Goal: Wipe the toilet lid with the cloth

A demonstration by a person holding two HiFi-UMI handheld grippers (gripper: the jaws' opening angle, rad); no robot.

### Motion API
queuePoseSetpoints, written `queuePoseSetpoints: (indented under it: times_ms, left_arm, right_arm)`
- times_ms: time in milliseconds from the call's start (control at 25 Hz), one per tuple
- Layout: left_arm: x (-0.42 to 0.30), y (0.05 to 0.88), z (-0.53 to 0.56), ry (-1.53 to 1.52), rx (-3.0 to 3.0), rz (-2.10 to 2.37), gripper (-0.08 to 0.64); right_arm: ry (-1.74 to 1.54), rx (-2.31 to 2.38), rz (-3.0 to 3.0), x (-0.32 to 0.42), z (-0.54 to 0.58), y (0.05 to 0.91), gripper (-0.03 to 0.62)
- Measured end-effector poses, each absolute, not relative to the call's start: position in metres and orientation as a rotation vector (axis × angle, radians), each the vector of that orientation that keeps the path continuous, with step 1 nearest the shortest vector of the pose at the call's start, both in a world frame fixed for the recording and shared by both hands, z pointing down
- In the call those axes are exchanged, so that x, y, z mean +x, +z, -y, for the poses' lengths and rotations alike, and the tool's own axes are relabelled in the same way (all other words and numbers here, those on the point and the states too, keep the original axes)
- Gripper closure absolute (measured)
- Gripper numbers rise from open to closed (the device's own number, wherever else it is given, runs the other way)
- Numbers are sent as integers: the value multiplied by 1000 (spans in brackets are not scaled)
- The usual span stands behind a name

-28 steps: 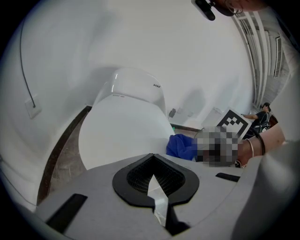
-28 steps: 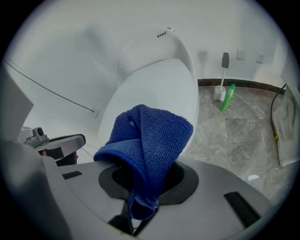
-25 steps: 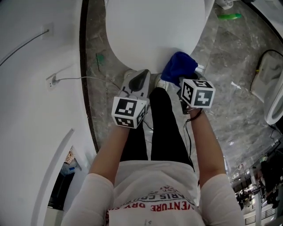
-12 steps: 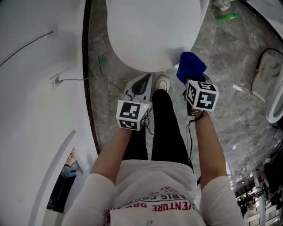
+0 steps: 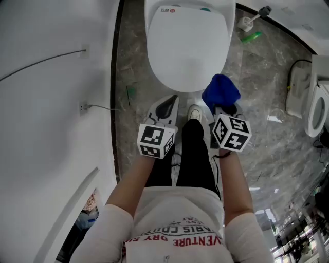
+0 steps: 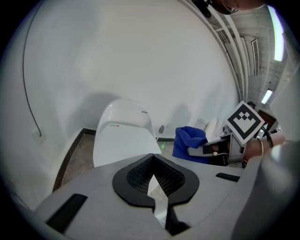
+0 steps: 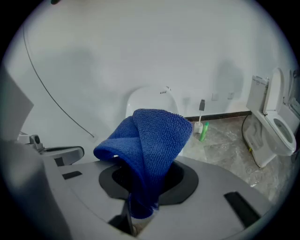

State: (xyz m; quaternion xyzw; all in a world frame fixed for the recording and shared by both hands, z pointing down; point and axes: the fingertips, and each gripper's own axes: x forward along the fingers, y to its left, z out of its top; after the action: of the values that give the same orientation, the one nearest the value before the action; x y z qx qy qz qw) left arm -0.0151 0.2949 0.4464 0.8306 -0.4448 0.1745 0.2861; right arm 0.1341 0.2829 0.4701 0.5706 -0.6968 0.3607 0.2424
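So the right gripper (image 7: 140, 199) is clamped on a blue terry cloth (image 7: 150, 140). Its own view shows the fabric pinched low between the jaws and flopping up in a folded loop that covers most of the closed toilet lid (image 5: 187, 46) behind it. The head view gives the layout instead: the cloth is up in the air just off the lid's near right edge, not touching it as far as I can tell, with the grey marble floor (image 5: 257, 128) below.

The left gripper (image 6: 154, 185) has its jaws together with nothing in them. It sits left of the other one, close to the lid's near edge. Its view also catches the right one's marker cube (image 6: 244, 123) side-on, with the cloth sticking out past it.

The right gripper view shows the second toilet (image 7: 274, 124), far right, with its lid raised; the head view only clips its bowl. A green bottle (image 5: 250, 37) and what looks like a toilet brush (image 7: 201, 115) sit by the far wall, right of the toilet.

Writing: the shirt (image 5: 180, 226) says "VENTURE" in red, upside down. There's a small logo (image 5: 167, 9) at the lid's far edge, too tiny to read.
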Motion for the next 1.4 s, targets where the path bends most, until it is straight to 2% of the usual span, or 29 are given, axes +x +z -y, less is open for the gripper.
queuePoseSetpoints:
  times_ms: [320, 720, 1000, 1400]
  left_arm:
    - [-64, 273, -276, 338, 2408, 1263, 554]
    - [-88, 73, -282, 125, 2628, 1359, 554]
    - [-101, 30, -319, 120, 2697, 1383, 554]
    - [-109, 18, -324, 110, 2685, 1421, 554]
  right_arm:
    - [753, 1764, 2046, 99, -290, 290, 505]
    - [320, 1961, 2125, 116, -314, 98, 505]
    - [275, 1984, 2139, 111, -344, 62, 505]
    - [262, 1967, 2181, 106, -350, 49, 505]
